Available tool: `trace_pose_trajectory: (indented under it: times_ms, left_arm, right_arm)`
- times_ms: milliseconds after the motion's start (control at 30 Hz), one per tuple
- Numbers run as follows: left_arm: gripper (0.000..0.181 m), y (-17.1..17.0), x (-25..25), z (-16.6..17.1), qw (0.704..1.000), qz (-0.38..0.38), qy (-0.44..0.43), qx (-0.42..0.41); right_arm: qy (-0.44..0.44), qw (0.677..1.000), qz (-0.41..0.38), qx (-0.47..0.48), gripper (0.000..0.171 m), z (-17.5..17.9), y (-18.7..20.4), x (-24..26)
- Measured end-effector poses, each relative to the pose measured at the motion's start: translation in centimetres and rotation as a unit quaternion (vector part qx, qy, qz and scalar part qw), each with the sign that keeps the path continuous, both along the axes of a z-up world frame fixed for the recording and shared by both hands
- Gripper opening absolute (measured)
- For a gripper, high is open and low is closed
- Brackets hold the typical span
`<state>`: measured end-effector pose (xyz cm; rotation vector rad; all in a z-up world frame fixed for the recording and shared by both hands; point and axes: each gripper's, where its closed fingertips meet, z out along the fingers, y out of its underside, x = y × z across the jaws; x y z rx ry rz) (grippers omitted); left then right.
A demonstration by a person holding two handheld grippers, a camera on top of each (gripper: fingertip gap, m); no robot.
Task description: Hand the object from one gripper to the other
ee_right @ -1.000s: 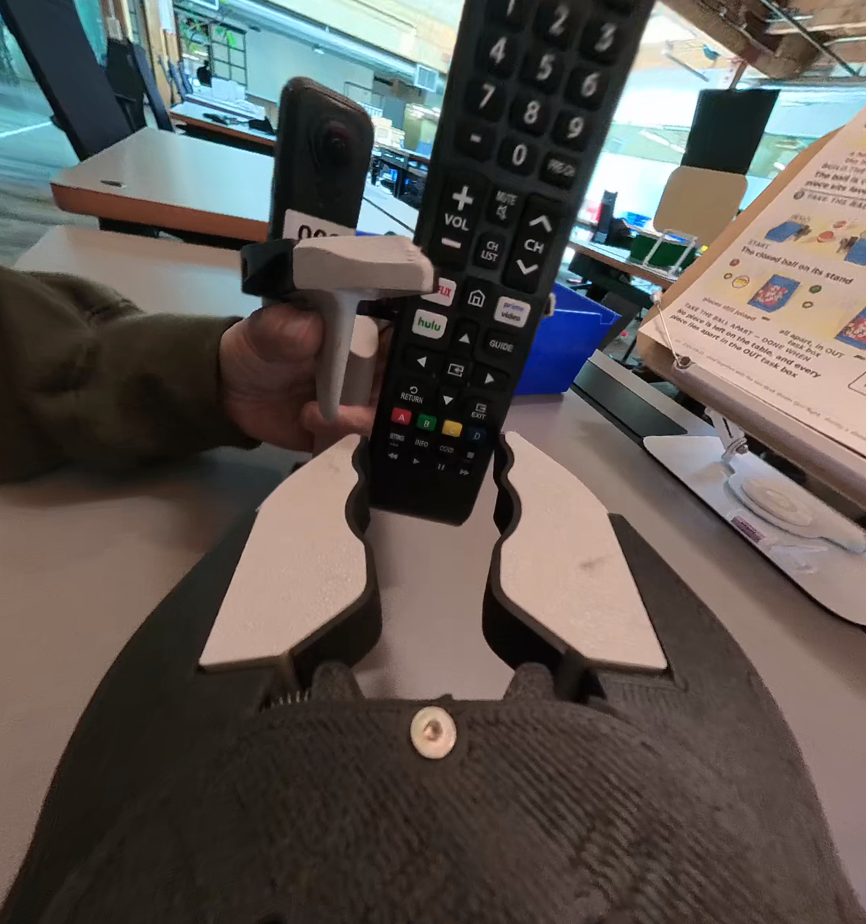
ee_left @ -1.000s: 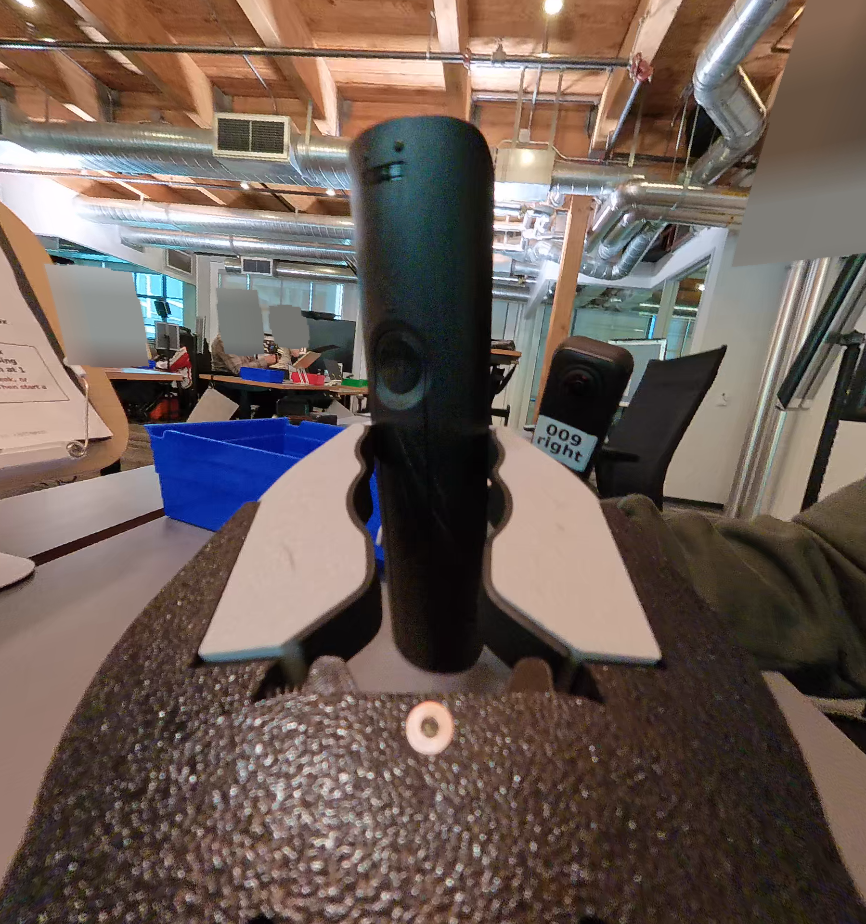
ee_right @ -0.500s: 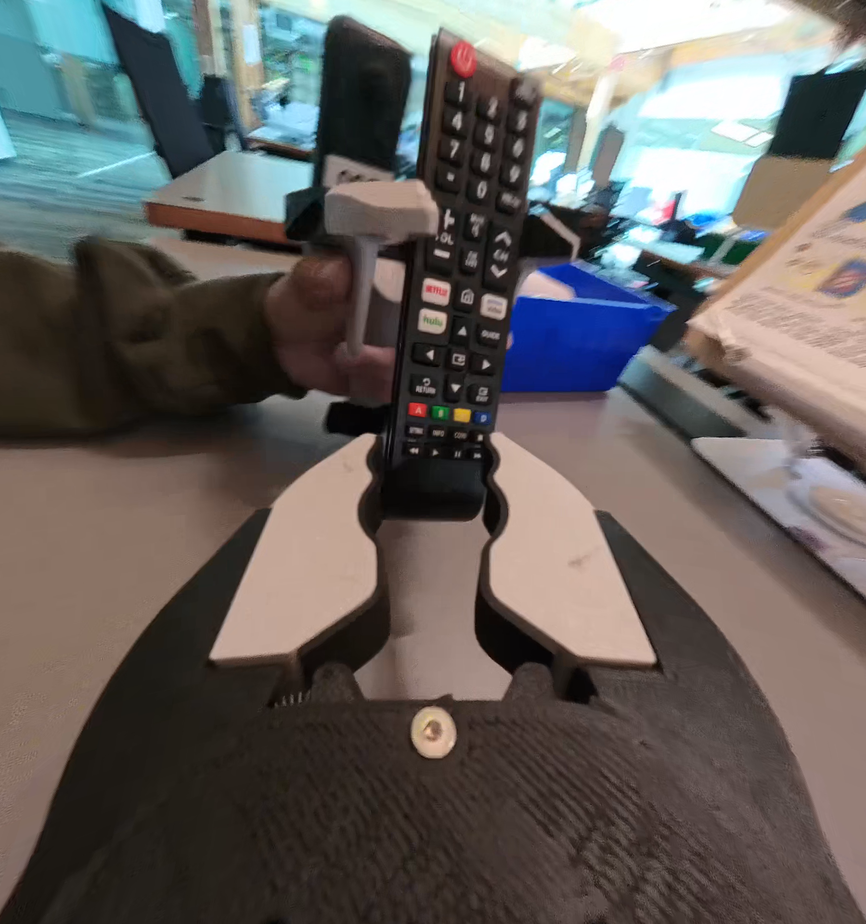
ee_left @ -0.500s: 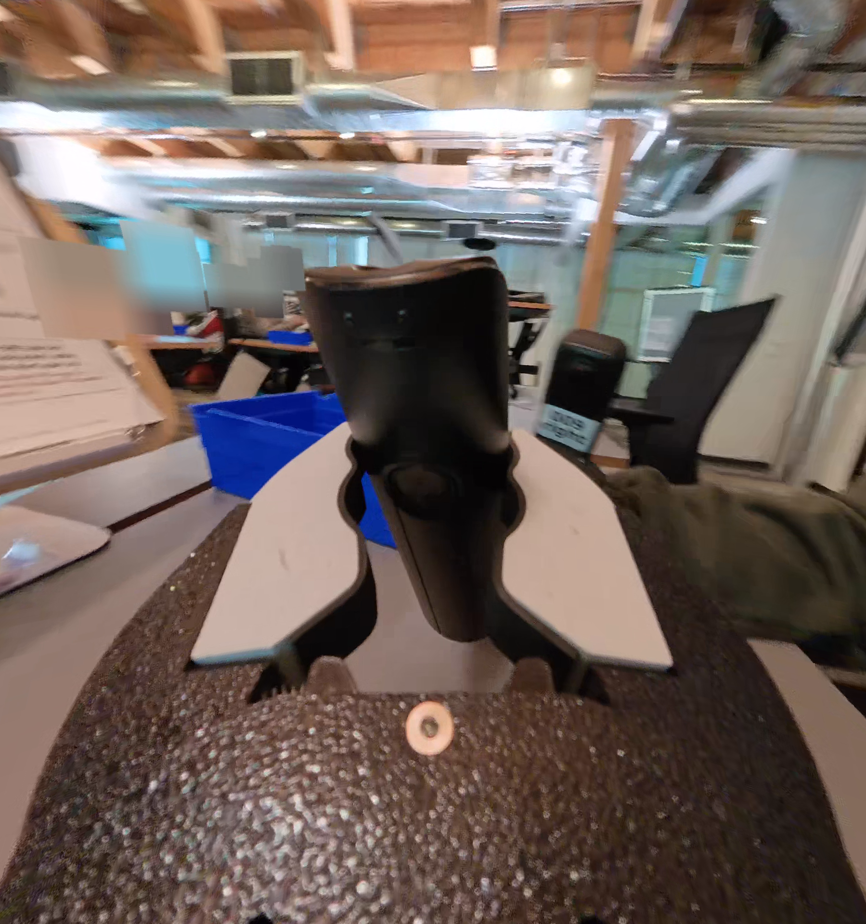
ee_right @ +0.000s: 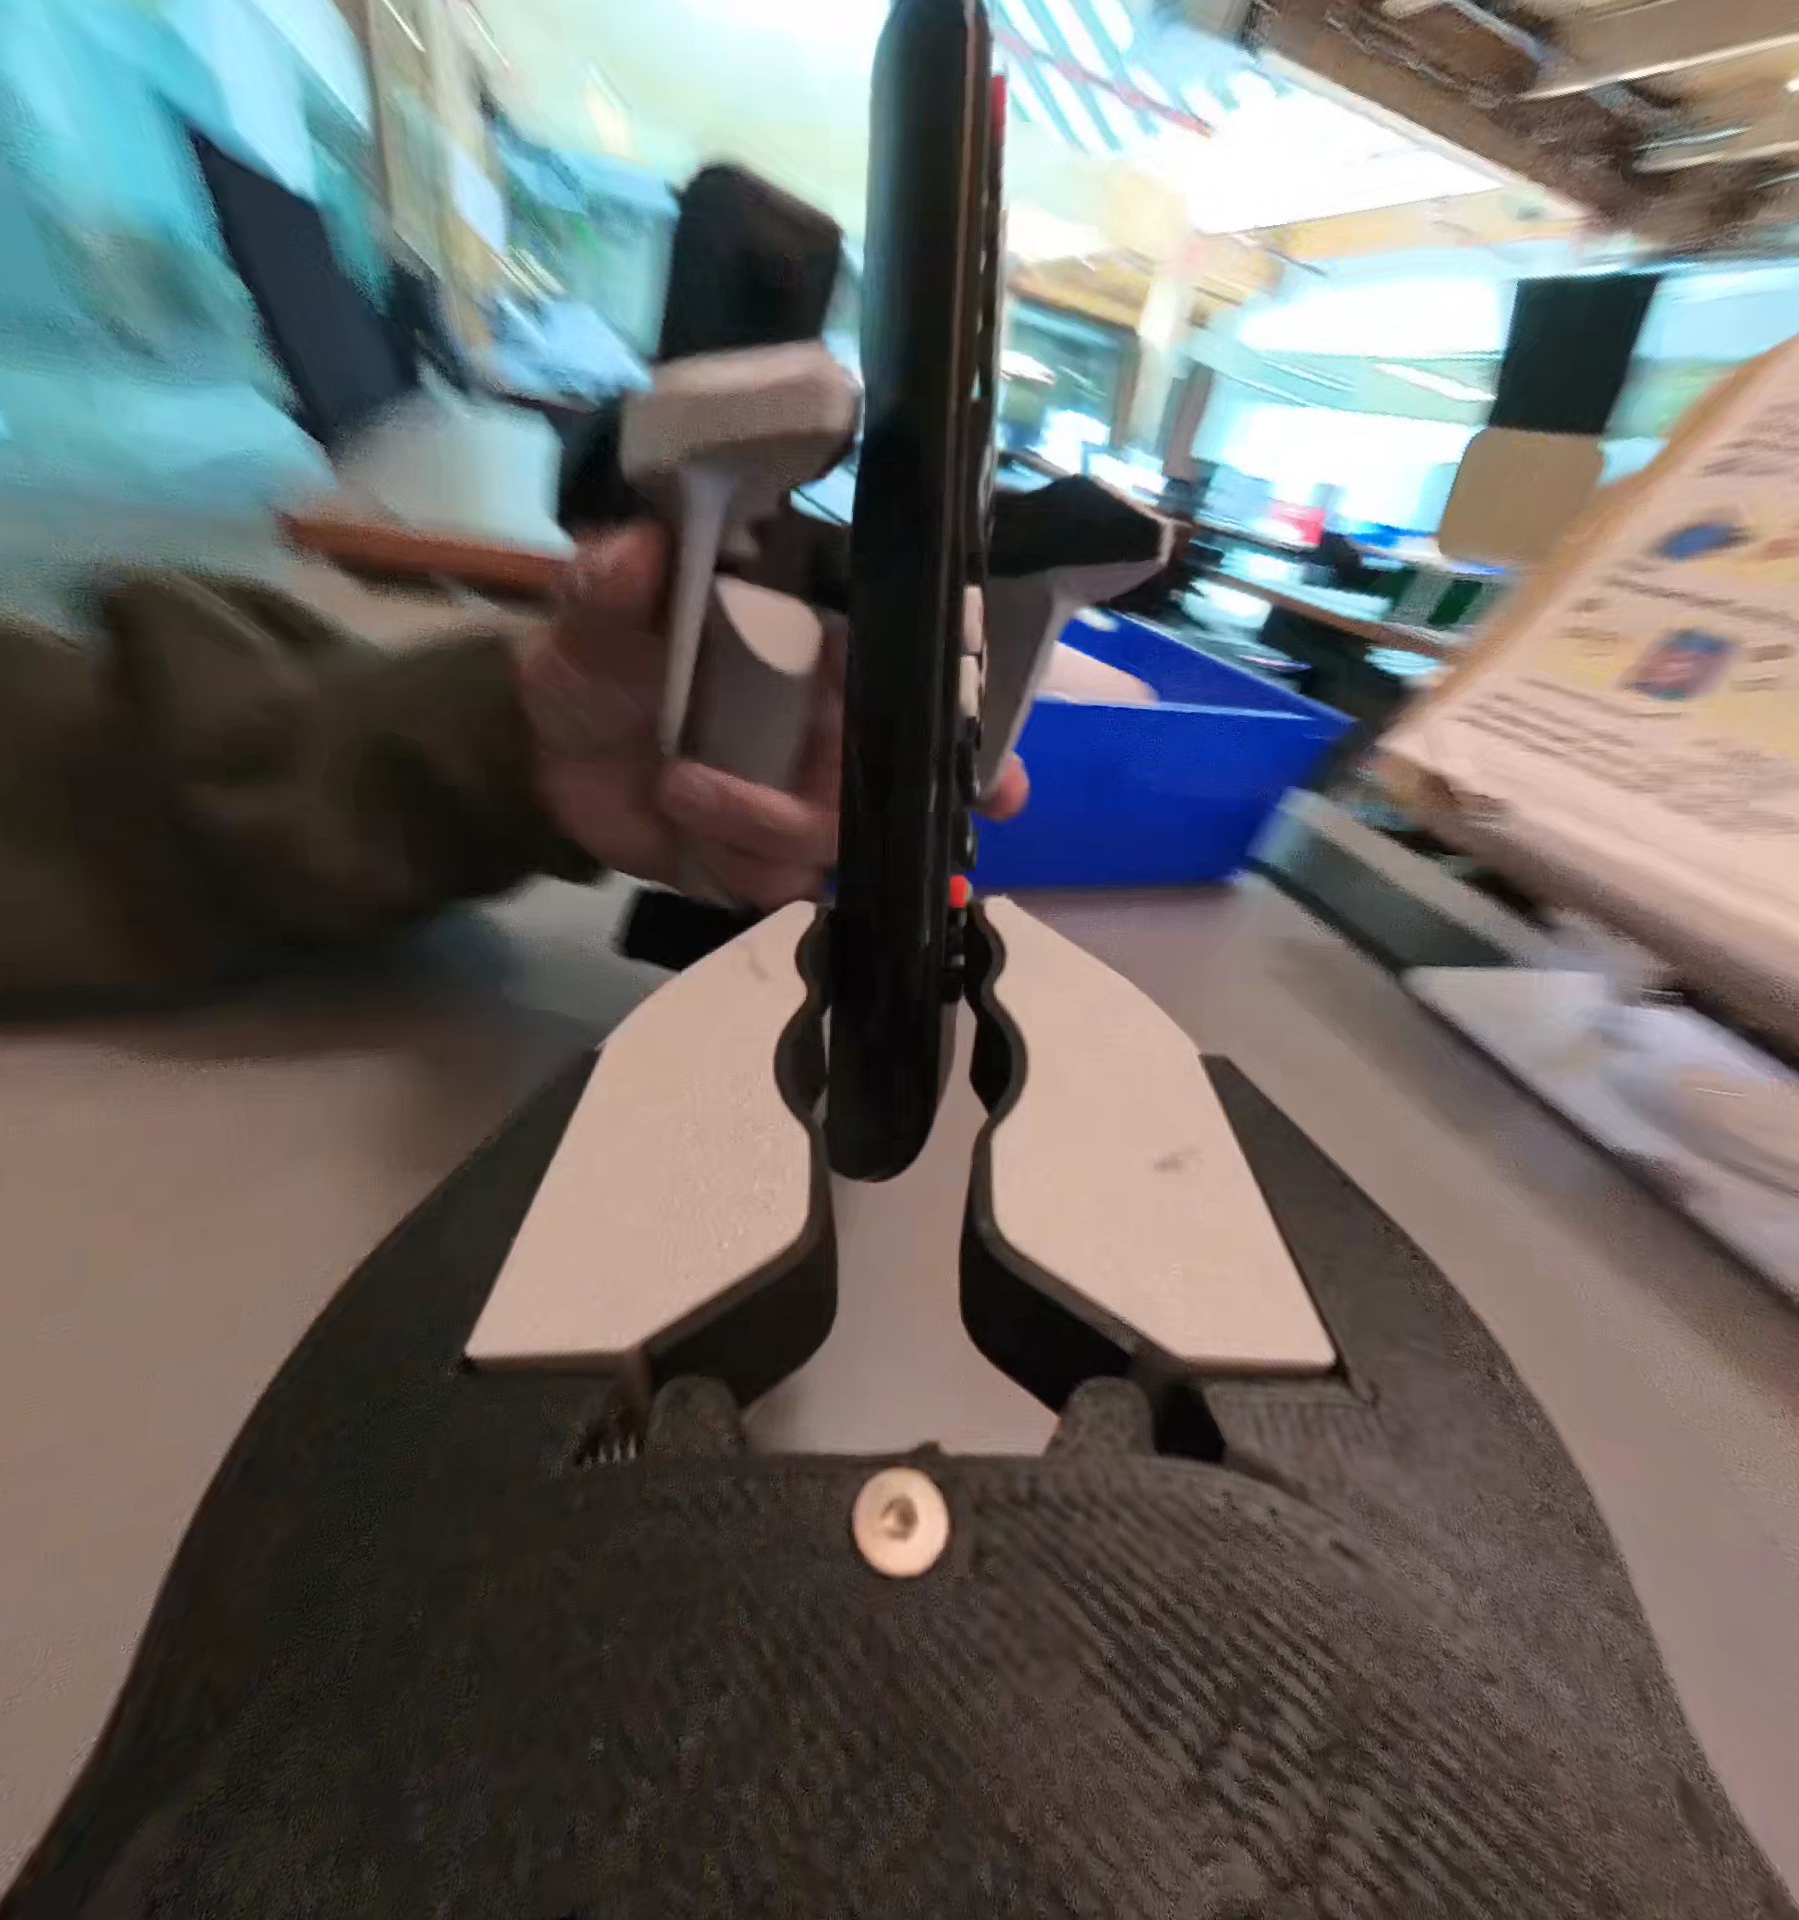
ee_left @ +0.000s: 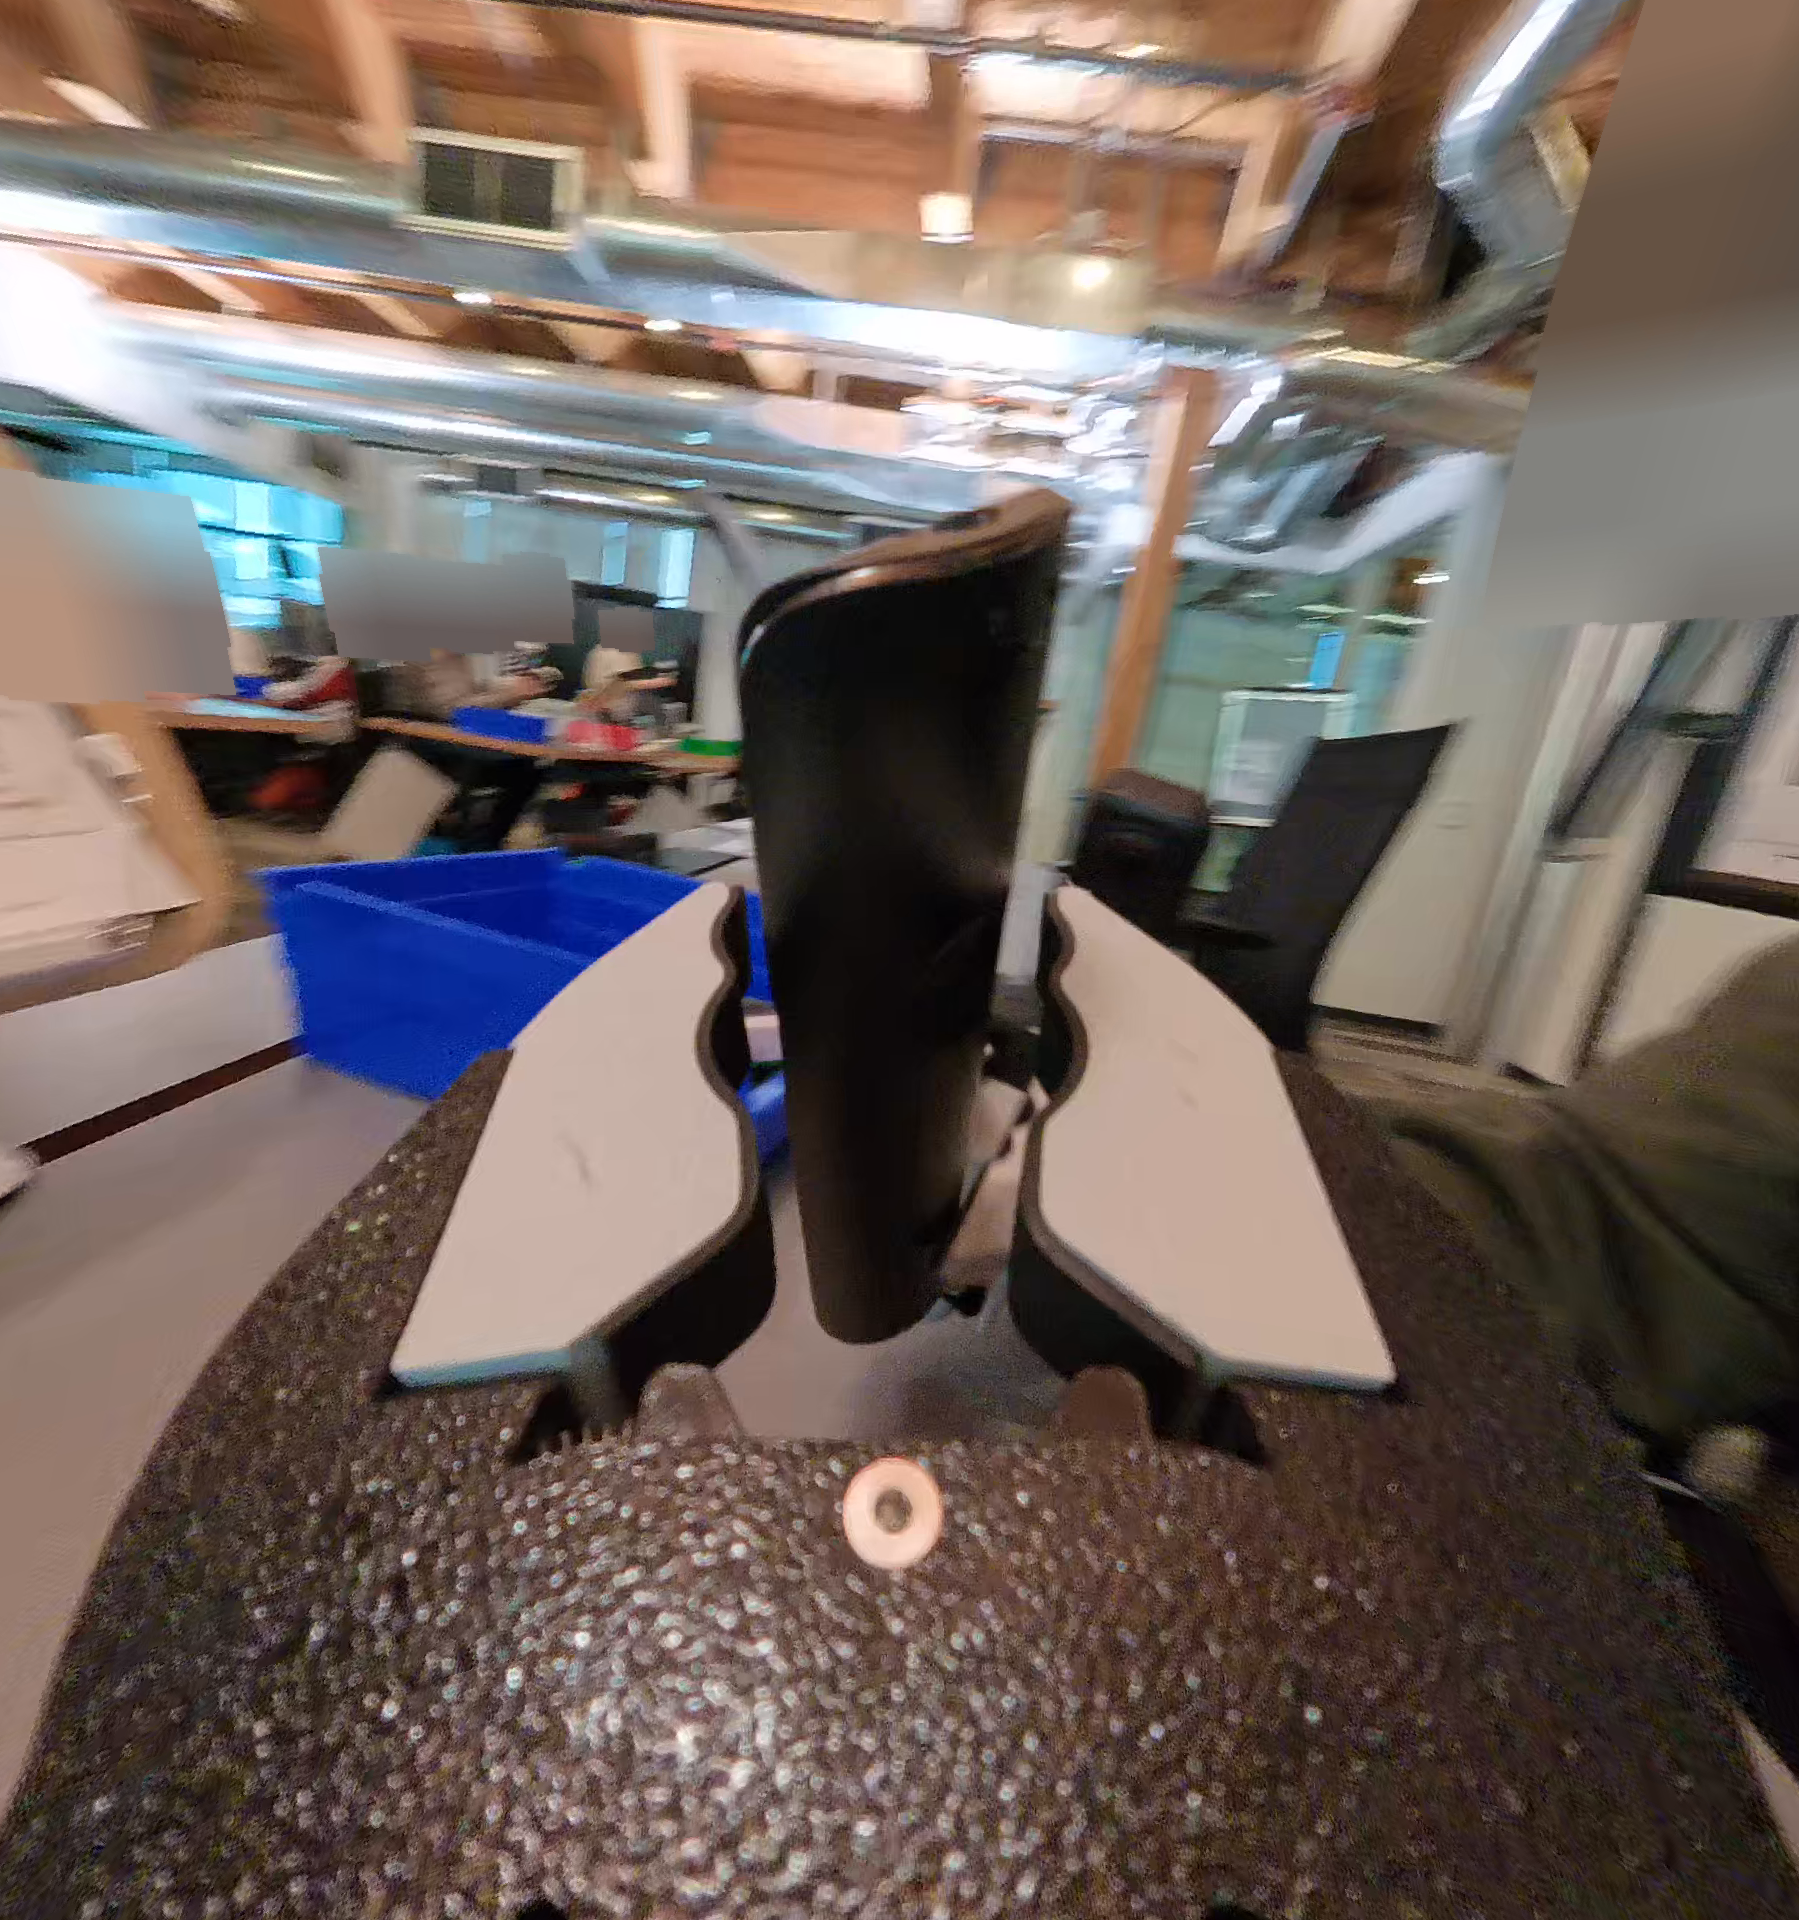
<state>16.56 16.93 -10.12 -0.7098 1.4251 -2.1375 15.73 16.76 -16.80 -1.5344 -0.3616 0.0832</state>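
Observation:
A black TV remote point(ee_left: 874, 935) stands upright over the grey table. In the right wrist view the remote point(ee_right: 916, 623) shows edge-on, with its buttons facing right. My right gripper point(ee_right: 895, 935) is shut on its lower end, both pads touching it. My left gripper point(ee_left: 895, 914) is open, with a small gap between the remote and each finger. In the right wrist view the left gripper point(ee_right: 905, 478) straddles the remote's middle from behind, one finger on each side and clear of it. A hand point(ee_right: 666, 769) holds the left gripper.
A blue bin point(ee_left: 438, 966) stands on the table behind the remote and also shows in the right wrist view point(ee_right: 1134, 790). A tilted instruction sheet on a stand point(ee_right: 1653, 644) is at the right. An olive sleeve point(ee_right: 199, 779) lies across the left. The table point(ee_right: 147, 1195) is grey.
The remote has turned from face-on to edge-on in the right wrist view. My right gripper has closed on its lower end. My left gripper's fingers have spread off it.

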Motion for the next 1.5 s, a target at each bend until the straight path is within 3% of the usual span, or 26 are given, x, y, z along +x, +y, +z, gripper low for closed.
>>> trace_pose_trajectory:
  times_ms: [67, 167, 267, 333, 467, 600, 700, 767, 933, 1000, 1100, 1167, 1267, 1367, 1433, 1500]
  left_arm:
    - [0.048, -0.6, -1.6, 0.5, 0.998, -0.056, -0.017, 0.006]
    - [0.031, -0.5, -2.4, 0.1, 0.996, -0.06, -0.05, 0.041]
    - [0.027, 0.0, -2.2, -0.3, 0.996, -0.046, -0.053, 0.056]
    - [0.024, 0.5, -1.3, -0.4, 0.998, -0.025, -0.028, 0.05]
    - [0.023, 1.9, 2.0, -1.9, 0.993, 0.1, 0.034, 0.056]
    - [0.023, 2.4, 3.9, -3.2, 0.975, 0.186, 0.112, 0.035]
    - [0.023, 1.2, 4.2, -3.4, 0.972, 0.196, 0.125, 0.026]
    - [0.023, 1.0, 4.3, -3.7, 0.969, 0.209, 0.125, 0.042]
    - [0.024, 0.8, 4.0, -3.7, 0.979, 0.167, 0.11, 0.036]
    - [0.026, 0.4, 3.4, -3.2, 0.987, 0.131, 0.08, 0.042]
    - [0.036, -0.1, 2.0, -2.0, 0.995, 0.081, 0.024, 0.054]
    - [0.051, 0.1, 1.3, -1.7, 0.996, 0.065, 0.006, 0.063]
    - [0.075, 0.0, 0.5, -2.2, 0.997, 0.013, 0.031, 0.074]
    - [0.065, -1.2, -1.1, -2.2, 0.995, -0.056, 0.022, 0.077]
    - [0.053, -1.5, -1.5, -1.9, 0.995, -0.071, 0.008, 0.067]
    - [0.052, -1.5, -1.1, -2.3, 0.994, -0.069, 0.027, 0.075]
  right_arm:
    - [0.111, 0.991, 0.077, 0.011, 0.023, 1.4, -0.8, -0.9]
    - [0.214, 0.962, 0.168, 0.003, 0.023, 2.1, -1.5, -2.1]
    - [0.233, 0.959, 0.163, -0.006, 0.023, 1.8, -1.2, -1.9]
    - [0.221, 0.969, 0.109, 0.009, 0.025, 1.8, -0.7, -0.5]
    - [0.084, 0.992, -0.083, 0.047, 0.05, 1.0, -0.1, 3.7]
    - [-0.099, 0.973, -0.206, 0.023, 0.065, -0.2, 0.6, 4.9]
    - [-0.199, 0.945, -0.26, -0.018, 0.058, -2.0, 1.2, 5.5]
    - [-0.219, 0.933, -0.285, -0.033, 0.051, -2.4, 1.2, 6.0]
    - [-0.203, 0.942, -0.258, -0.064, 0.049, -2.4, 1.1, 5.9]
    - [-0.153, 0.961, -0.224, -0.057, 0.049, -2.1, 1.1, 5.2]
    - [-0.008, 0.992, -0.125, -0.021, 0.049, -0.6, 1.0, 3.0]
    - [0.069, 0.997, -0.017, -0.017, 0.049, 0.2, 0.5, 0.8]
    - [0.076, 0.994, 0.069, -0.03, 0.049, 0.0, -0.4, -1.2]
    - [0.064, 0.991, 0.106, -0.059, 0.049, -0.9, -0.7, -2.4]
    - [0.058, 0.99, 0.105, -0.069, 0.049, -1.4, -0.5, -2.6]
    - [0.061, 0.99, 0.099, -0.081, 0.048, -1.8, -0.3, -2.4]
